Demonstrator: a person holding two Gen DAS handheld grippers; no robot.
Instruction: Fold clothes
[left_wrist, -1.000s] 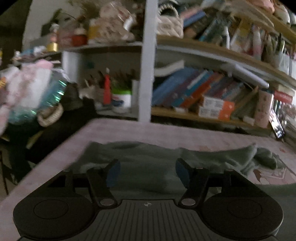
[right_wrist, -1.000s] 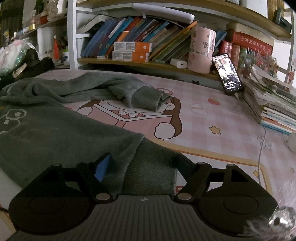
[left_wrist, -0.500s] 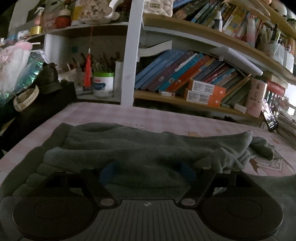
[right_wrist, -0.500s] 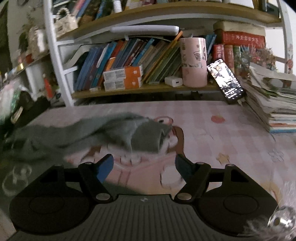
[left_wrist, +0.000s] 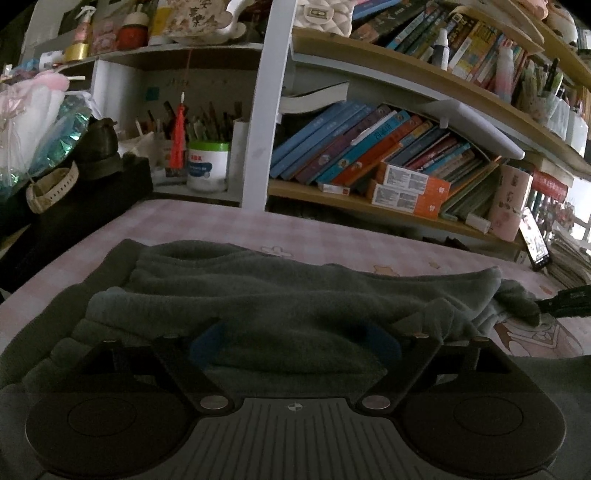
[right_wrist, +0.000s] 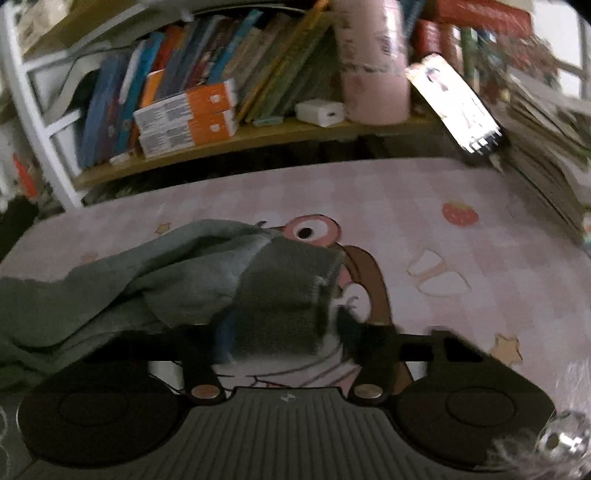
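A grey-green fleece garment (left_wrist: 288, 302) lies crumpled across the pink cartoon-print table cover (left_wrist: 207, 225). My left gripper (left_wrist: 295, 341) is open, its blue-padded fingers low against a thick fold near the garment's left end. In the right wrist view the sleeve (right_wrist: 184, 273) runs in from the left and its ribbed cuff (right_wrist: 284, 295) lies between the fingers of my right gripper (right_wrist: 286, 339), which is open around the cuff. The right gripper's tip also shows at the right edge of the left wrist view (left_wrist: 569, 301).
Shelves of books (left_wrist: 369, 147) stand behind the table. A pink cup (right_wrist: 373, 74), a white charger (right_wrist: 319, 112) and a propped phone (right_wrist: 458, 107) sit at the back right. Stacked papers (right_wrist: 546, 155) lie at the right. A dark bag (left_wrist: 66, 206) stands at the left.
My right gripper has moved forward from the garment's hem to the sleeve cuff, which now lies between its fingers. My left gripper has moved in low against the garment's left fold.
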